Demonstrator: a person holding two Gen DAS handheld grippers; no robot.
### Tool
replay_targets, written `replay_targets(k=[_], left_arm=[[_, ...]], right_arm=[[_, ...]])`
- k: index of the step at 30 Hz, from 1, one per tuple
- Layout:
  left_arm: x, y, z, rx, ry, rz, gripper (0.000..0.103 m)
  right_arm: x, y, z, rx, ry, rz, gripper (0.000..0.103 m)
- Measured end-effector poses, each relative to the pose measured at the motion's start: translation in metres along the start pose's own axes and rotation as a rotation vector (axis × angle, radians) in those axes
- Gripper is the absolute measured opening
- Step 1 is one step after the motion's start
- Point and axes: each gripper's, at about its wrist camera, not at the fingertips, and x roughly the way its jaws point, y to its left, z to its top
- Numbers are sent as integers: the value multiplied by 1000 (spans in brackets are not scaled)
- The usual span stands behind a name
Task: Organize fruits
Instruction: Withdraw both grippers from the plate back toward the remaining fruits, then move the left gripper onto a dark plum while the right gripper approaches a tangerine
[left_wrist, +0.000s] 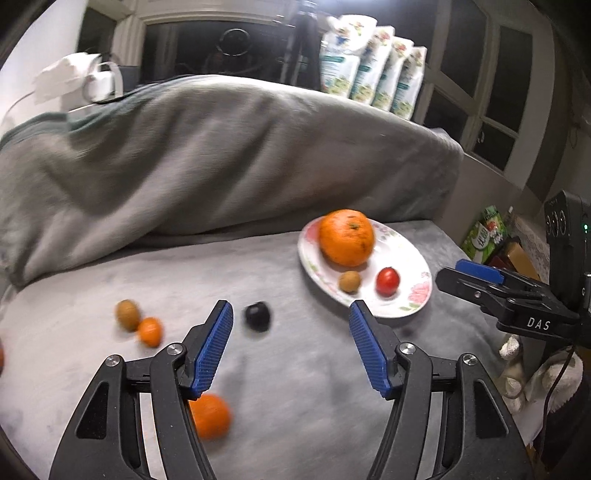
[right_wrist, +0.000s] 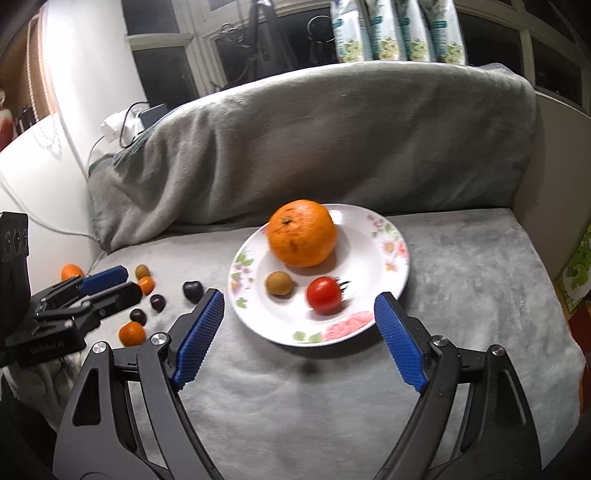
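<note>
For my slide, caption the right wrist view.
Open right gripper before floral white plate holding large orange, red tomato.

White letters "DAS" stood on the black body of the right gripper (left_wrist: 476, 275), just right of the plate (left_wrist: 413, 266). Print on the pouches (left_wrist: 373, 70) far behind the plate was too blurred to read.

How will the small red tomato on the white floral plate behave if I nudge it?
The small red tomato looks round and glossy, so it will probably roll across the white floral plate, perhaps into the small brown fruit. Its skin looks thin; squeeze gently.
</note>
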Motion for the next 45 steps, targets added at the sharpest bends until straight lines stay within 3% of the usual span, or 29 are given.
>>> replay_targets(k=[10,18,22,27,41,45], left_arm=[[-26,64,-13,-104,-3,79,65],[-31,97,-27,-174,17,96,65],[-27,104,-31,-189,42,73,64],[-17,109,-35,-221,81,5,50],[2,121,-41,-272,152,-65,36],[9,122,-39,-281,180,-101,33]], right_arm=[[5,40,-5,-79,28,69,86],[20,65,-11,-120,69,109,86],[26,76,-14,-136,86,136,86],[32,96,-23,-181,113,186,86],[47,135,-37,-278,153,263,85],[54,149,-42,-332,172,294,78]])
